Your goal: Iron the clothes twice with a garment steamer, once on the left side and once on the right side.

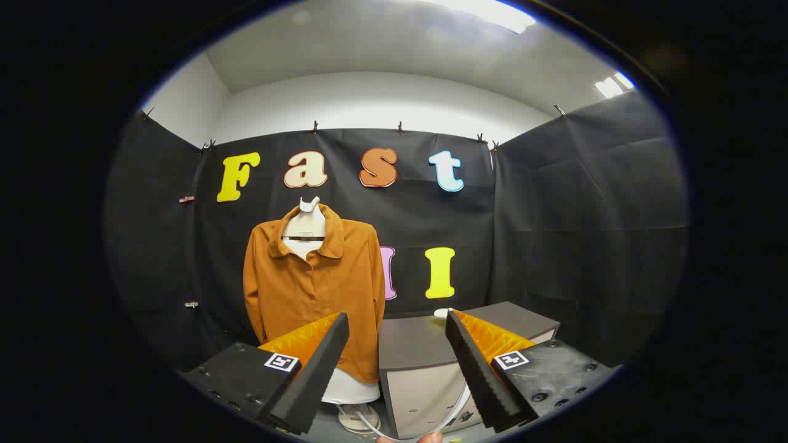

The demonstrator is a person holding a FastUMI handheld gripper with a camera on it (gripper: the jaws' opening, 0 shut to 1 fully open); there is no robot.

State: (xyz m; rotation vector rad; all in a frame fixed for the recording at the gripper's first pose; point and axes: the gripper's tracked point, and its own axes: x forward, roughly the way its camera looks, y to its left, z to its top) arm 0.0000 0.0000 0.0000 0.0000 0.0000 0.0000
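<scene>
The hand-held gripper [397, 323] was held with its two fingers spread wide and nothing gripped between them. Beyond the fingers and off toward the left one, a rust-orange long-sleeved button shirt [313, 280] was seen hung upright on a white torso form [305, 224], its long axis vertical and its front turned to the camera. To the right of the shirt, just beside its hem, a low grey cabinet with a flat dark top [425, 344] was set. At the far edge of that top a small white rounded object [441, 312] was made out, partly hidden behind the right finger; it could not be said whether this was the garment steamer. A clear thin hose [431, 424] was seen looping low between the fingers, in front of the cabinet. The steamer was judged not yet taken up, so neither side had been steamed. Black cloth walls enclosed the booth behind the shirt.
</scene>
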